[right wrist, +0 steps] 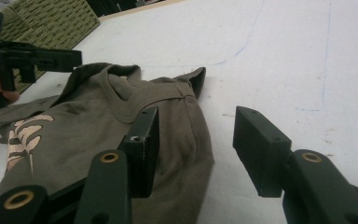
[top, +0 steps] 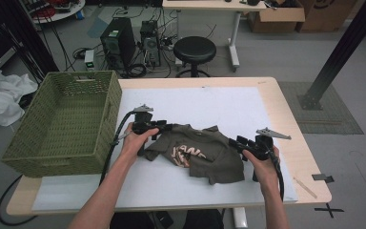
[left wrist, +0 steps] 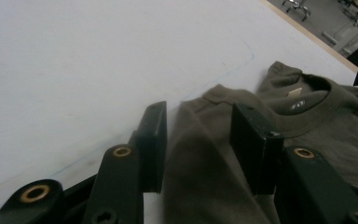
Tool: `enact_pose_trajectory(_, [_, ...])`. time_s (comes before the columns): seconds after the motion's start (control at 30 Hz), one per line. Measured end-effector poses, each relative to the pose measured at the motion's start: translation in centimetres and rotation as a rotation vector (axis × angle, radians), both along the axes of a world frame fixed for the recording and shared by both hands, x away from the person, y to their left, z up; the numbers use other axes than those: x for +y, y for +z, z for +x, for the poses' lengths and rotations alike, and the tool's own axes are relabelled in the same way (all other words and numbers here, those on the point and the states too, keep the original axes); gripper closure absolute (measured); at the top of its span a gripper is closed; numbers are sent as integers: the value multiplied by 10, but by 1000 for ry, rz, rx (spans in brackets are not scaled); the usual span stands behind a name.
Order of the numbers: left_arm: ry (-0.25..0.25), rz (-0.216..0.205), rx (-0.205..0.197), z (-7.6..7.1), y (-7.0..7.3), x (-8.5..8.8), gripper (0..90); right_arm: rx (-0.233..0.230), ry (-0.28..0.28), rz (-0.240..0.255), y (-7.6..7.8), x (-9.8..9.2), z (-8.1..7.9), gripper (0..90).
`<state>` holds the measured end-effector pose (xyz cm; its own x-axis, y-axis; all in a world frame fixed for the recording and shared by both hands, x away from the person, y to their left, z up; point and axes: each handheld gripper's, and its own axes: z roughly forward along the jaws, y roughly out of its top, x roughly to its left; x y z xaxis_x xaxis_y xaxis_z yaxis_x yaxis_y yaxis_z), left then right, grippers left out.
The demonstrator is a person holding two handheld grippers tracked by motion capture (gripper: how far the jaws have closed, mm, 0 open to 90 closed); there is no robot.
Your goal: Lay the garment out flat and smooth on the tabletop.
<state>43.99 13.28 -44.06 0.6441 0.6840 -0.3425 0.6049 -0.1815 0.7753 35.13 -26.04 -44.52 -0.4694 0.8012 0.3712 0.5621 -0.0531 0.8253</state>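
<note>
I see the olive T-shirt (top: pixel 198 152) lying crumpled at the white mat's (top: pixel 228 107) centre. My left gripper (top: pixel 164 127) straddles its nine-o'clock edge, jaws part open around loose cloth. My right gripper (top: pixel 236 142) at three o'clock also gapes, unclamped. The wicker basket (top: pixel 62 124) sits farther out at nine.

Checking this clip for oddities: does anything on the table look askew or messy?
The olive T-shirt lies crumpled, not flat: its bottom is folded up over the print and one sleeve is bunched between the left tongs. The green basket overhangs the table's left edge. Nothing looks spilled or damaged.
</note>
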Motion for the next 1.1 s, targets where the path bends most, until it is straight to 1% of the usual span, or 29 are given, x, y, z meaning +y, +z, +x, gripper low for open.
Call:
enact_pose_trajectory(0.07, [0,38,10,2,-2,-7,574,0,-3,16,0,1,0,508])
enact_pose_trajectory(0.13, [-9,122,33,5,-6,-14,567,6,-3,15,0,2,0,500])
enact_pose_trajectory(0.17, [-11,135,24,6,-7,-15,568,15,-1,3,-1,3,1,494])
enact_pose_trajectory(0.23, [-6,139,33,7,-6,-14,593,55,-3,-27,-4,4,2,490])
enact_pose_trajectory(0.27, [-6,147,31,7,-6,-12,615,63,-7,-30,-5,3,2,490])
enact_pose_trajectory(0.3, [0,162,28,7,-6,-9,640,69,-20,-20,-7,2,1,490])
enact_pose_trajectory(0.33, [1,159,26,8,-7,-6,651,72,-40,-6,-8,0,1,493])
enact_pose_trajectory(0.37, [1,149,34,8,-7,-3,662,71,-65,11,-8,-4,0,502])
enact_pose_trajectory(0.4, [-4,154,35,8,-7,-2,661,69,-101,46,-7,-9,-1,502])
enact_pose_trajectory(0.47, [-12,166,34,8,-6,-2,665,77,-133,93,-7,-14,-1,502])
enact_pose_trajectory(0.5, [-12,168,32,8,-6,-2,668,82,-133,102,-6,-16,-1,502])
enact_pose_trajectory(0.57, [-15,153,41,9,-6,-1,676,98,-103,98,-5,-15,1,501])
enact_pose_trajectory(0.6, [-23,133,52,9,-7,-1,678,108,-79,90,-4,-12,2,494])
enact_pose_trajectory(0.63, [-32,122,59,9,-7,-1,683,117,-58,87,-4,-10,3,493])
enact_pose_trajectory(0.73, [-48,134,43,8,-8,-1,692,128,-15,67,-6,-2,6,499])
enact_pose_trajectory(0.8, [-53,150,29,7,-8,-2,696,139,11,27,-9,5,7,522])
enact_pose_trajectory(0.83, [-53,154,26,7,-8,-2,702,150,30,-7,-11,10,8,556])
enact_pose_trajectory(0.87, [-47,149,36,8,-8,-2,705,155,43,-32,-12,13,8,602])
enact_pose_trajectory(0.9, [-43,140,44,8,-8,-2,704,159,61,-64,-11,17,8,627])
enact_pose_trajectory(0.93, [-43,133,47,9,-8,-1,710,147,66,-87,-10,21,9,656])
enact_pose_trajectory(0.97, [-42,127,47,10,-9,1,728,148,63,-99,-9,24,8,665])
enact_pose_trajectory(1.0, [-40,131,50,11,-9,4,766,149,57,-108,-9,26,8,677])
enact_pose_trajectory(1.03, [-26,137,44,11,-8,5,813,153,55,-116,-8,27,8,741])
enact_pose_trajectory(1.07, [-2,119,40,11,-7,9,829,149,53,-118,-7,28,8,787])
enact_pose_trajectory(1.1, [27,61,50,11,-6,13,834,139,45,-118,-6,27,7,814])
